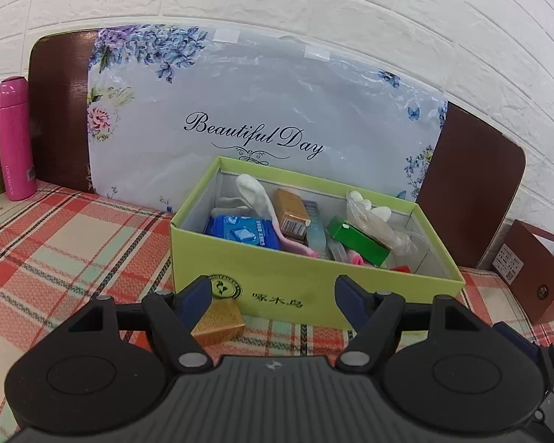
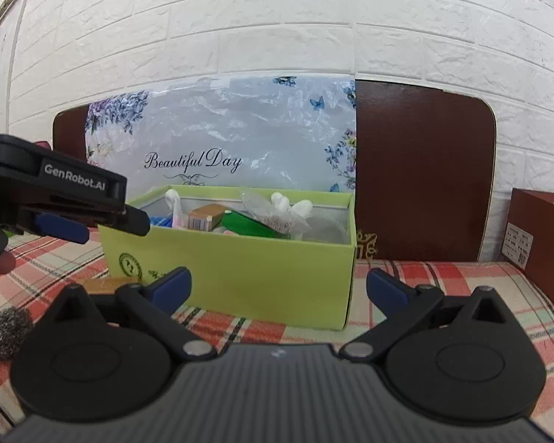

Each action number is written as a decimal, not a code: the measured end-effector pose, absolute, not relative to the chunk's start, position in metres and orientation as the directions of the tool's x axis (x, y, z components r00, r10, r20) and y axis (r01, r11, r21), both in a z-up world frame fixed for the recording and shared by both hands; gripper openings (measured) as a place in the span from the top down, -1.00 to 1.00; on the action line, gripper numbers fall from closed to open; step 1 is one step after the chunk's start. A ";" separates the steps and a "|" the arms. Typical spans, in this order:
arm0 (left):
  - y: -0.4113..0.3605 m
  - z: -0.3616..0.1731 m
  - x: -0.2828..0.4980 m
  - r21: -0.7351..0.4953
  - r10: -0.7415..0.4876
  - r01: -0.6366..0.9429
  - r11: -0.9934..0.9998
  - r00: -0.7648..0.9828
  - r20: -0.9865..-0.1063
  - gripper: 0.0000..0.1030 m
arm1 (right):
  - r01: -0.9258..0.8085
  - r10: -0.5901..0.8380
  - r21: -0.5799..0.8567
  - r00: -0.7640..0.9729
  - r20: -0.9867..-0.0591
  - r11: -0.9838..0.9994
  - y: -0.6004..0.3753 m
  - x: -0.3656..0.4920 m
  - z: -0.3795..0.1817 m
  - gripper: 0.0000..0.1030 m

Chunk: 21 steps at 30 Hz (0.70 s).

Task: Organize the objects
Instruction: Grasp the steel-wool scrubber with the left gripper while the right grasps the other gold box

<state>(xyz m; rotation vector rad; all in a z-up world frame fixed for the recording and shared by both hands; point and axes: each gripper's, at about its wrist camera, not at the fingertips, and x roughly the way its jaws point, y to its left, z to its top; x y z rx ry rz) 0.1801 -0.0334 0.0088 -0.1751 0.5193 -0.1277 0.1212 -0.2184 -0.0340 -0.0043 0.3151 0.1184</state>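
Observation:
A light green open box (image 1: 299, 288) stands on the plaid tablecloth and holds several small items: a blue packet (image 1: 243, 230), a gold box (image 1: 291, 213), a green box (image 1: 360, 240) and a clear bag of white pieces (image 1: 369, 217). A small gold box (image 1: 219, 323) lies on the cloth in front of the green box, just below my left gripper (image 1: 273, 291), which is open and empty. My right gripper (image 2: 279, 284) is open and empty in front of the green box (image 2: 240, 262). The left gripper shows from the side in the right wrist view (image 2: 92, 217).
A pink bottle (image 1: 14, 138) stands at far left. A brown box (image 1: 535, 277) sits at right, also in the right wrist view (image 2: 543, 247). A steel scourer ball (image 2: 5, 334) lies on the cloth. A floral "Beautiful Day" bag (image 1: 255, 110) leans on a brown board by the brick wall.

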 end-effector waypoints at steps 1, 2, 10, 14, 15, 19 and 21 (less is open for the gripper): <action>-0.033 0.008 0.174 -0.195 -0.162 0.074 0.978 0.859 -0.485 -0.48 | -0.124 0.125 0.023 0.940 -0.319 0.992 -0.218 0.114 -0.035 -1.00; -0.032 0.007 0.169 -0.194 -0.159 0.071 0.978 0.856 -0.491 -0.48 | -0.129 0.132 0.030 0.937 -0.324 0.991 -0.217 0.108 -0.035 -1.00; -0.020 0.006 0.129 -0.184 -0.142 0.054 0.981 0.849 -0.509 -0.48 | -0.162 0.169 0.050 0.917 -0.360 0.986 -0.211 0.075 -0.042 -1.00; 0.004 0.004 0.097 -0.207 -0.124 0.021 0.978 0.858 -0.498 -0.48 | -0.158 0.173 0.069 0.912 -0.371 0.985 -0.213 0.065 -0.045 -1.00; 0.012 0.001 0.089 -0.219 -0.119 0.007 0.976 0.858 -0.500 -0.48 | -0.157 0.173 0.073 0.912 -0.372 0.985 -0.213 0.062 -0.046 -1.00; 0.036 -0.020 0.064 -0.242 -0.095 -0.043 0.969 0.844 -0.528 -0.48 | -0.165 0.183 0.079 0.905 -0.383 0.983 -0.210 0.057 -0.049 -1.00; 0.043 -0.031 0.063 -0.230 -0.074 -0.068 0.971 0.827 -0.557 -0.48 | -0.176 0.190 0.071 0.903 -0.385 0.982 -0.207 0.057 -0.049 -1.00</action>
